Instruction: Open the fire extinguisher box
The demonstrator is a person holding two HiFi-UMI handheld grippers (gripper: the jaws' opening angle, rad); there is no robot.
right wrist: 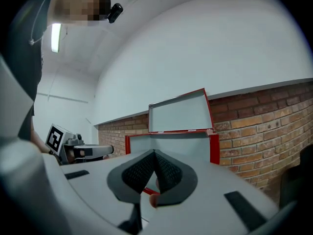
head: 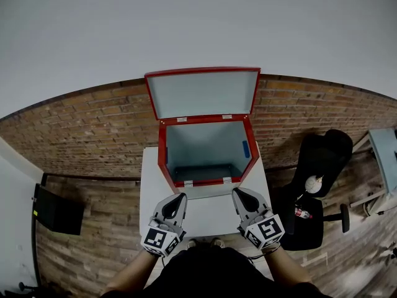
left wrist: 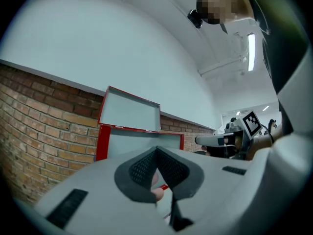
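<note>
The fire extinguisher box [head: 162,160] stands at the far side of a white table [head: 205,219], in front of a brick wall [head: 93,129]. The box is red outside and pale inside. Its lid [head: 203,93] is already open and stands up behind the box. The person holds both grippers over the near part of the table, just in front of the box and not touching it. The left gripper [head: 181,197] is near the left front corner of the box and the right gripper [head: 236,193] is near the right front corner. They are apart from each other, and both point away from the person, toward the box, about level. In each gripper view the two jaws are together, tip against tip, with nothing between them. The left forearm [head: 133,270] and the right forearm [head: 280,262] reach forward from the bottom of the head view. A black chair [head: 319,185] is to the right of the table.
</note>
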